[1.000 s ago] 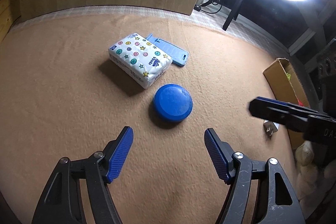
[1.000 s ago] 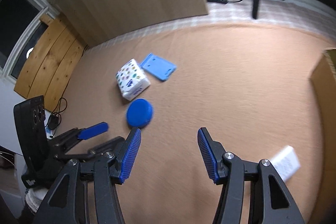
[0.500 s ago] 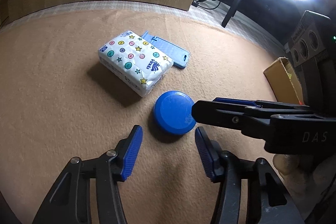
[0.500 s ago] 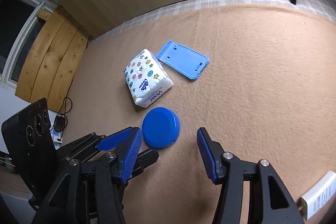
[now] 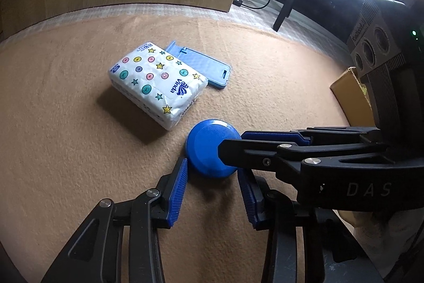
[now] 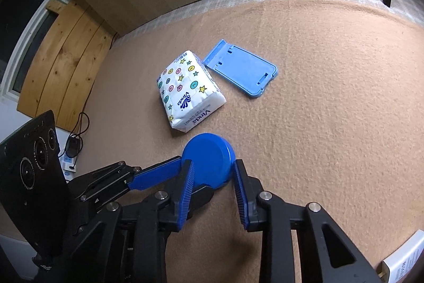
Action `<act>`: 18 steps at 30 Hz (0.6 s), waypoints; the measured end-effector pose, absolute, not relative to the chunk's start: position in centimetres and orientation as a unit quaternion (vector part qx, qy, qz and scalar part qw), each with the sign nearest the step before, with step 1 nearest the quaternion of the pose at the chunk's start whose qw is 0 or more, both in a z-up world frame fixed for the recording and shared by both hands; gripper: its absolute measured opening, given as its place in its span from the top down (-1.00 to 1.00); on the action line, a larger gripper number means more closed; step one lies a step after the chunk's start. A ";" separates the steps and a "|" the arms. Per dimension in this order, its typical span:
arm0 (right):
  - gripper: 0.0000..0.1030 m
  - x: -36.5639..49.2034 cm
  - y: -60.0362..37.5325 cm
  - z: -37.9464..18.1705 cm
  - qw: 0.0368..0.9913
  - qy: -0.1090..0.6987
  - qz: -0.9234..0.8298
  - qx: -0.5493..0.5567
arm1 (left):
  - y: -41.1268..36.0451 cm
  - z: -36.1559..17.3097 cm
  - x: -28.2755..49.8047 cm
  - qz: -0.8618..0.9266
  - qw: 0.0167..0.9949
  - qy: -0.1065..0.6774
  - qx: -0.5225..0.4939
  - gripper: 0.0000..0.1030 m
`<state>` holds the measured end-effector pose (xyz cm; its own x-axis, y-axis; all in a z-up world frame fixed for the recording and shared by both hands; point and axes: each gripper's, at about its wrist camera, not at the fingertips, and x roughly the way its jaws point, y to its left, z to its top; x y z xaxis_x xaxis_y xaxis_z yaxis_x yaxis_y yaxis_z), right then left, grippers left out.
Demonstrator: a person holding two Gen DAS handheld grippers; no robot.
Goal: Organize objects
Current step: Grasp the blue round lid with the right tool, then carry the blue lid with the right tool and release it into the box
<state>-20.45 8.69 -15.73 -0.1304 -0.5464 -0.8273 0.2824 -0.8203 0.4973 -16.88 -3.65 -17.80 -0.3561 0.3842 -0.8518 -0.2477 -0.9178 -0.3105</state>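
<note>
In the left wrist view, a round blue lid point(image 5: 210, 149) is seen lying flat on the brown felt mat point(image 5: 66, 150), near the middle of it. The left gripper point(image 5: 212, 183) has been brought down around the lid, where a second ago the lid was well ahead of it. Its jaws are closing, with the lid between them; the left pad looks to be touching the rim, but a firm grip cannot be told. The right gripper point(image 5: 233, 139) is seen coming in from the right edge of the mat, laid over the lid's right side. Just behind the lid a pack of tissues point(image 5: 159, 84) is seen, and a light blue phone stand point(image 5: 201, 65) is tucked behind that. In the right wrist view, the same lid point(image 6: 209, 159) is seen between the right gripper point(image 6: 213, 178) fingers, whose jaws are also closing. The left gripper point(image 6: 159, 173) is seen reaching the lid from the left. Both grippers have been moved onto one thing, so the lid is likely to be picked up first, while the tissues point(image 6: 188, 94) and the stand point(image 6: 241, 68) are not yet touched.
</note>
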 end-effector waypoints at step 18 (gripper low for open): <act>0.47 -15.4 15.4 -11.3 0.256 -0.099 -0.789 0.549 | 3.5 -13.7 -12.6 0.832 0.230 -0.029 -0.503 0.20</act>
<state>-15.36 15.37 -11.27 -0.2661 -0.5138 -0.8156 0.2959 -0.8488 0.4382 -12.62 3.53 -13.69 -0.3876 0.4127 -0.8243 -0.3545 -0.8921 -0.2800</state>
